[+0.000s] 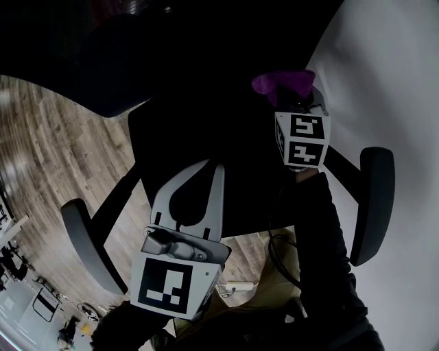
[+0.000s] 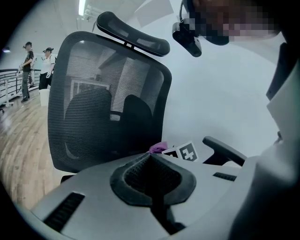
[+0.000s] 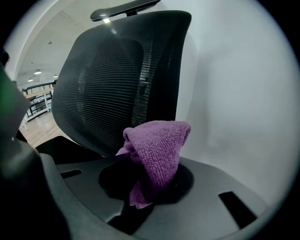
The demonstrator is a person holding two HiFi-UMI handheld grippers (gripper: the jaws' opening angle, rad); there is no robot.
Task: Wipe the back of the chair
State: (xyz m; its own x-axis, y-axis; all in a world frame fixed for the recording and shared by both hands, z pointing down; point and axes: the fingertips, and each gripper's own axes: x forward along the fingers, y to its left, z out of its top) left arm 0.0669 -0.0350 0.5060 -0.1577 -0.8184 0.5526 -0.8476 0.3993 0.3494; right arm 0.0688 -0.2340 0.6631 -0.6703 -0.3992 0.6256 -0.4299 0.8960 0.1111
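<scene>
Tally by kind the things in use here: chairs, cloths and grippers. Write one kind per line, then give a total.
Chair: 1
Purple cloth: 1
Grippers: 2, the left gripper and the right gripper
Total: 4

Headrest cut by top edge, distant people too small to detail

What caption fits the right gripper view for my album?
Right tongs clamp a purple cloth before the chair's mesh back.
</scene>
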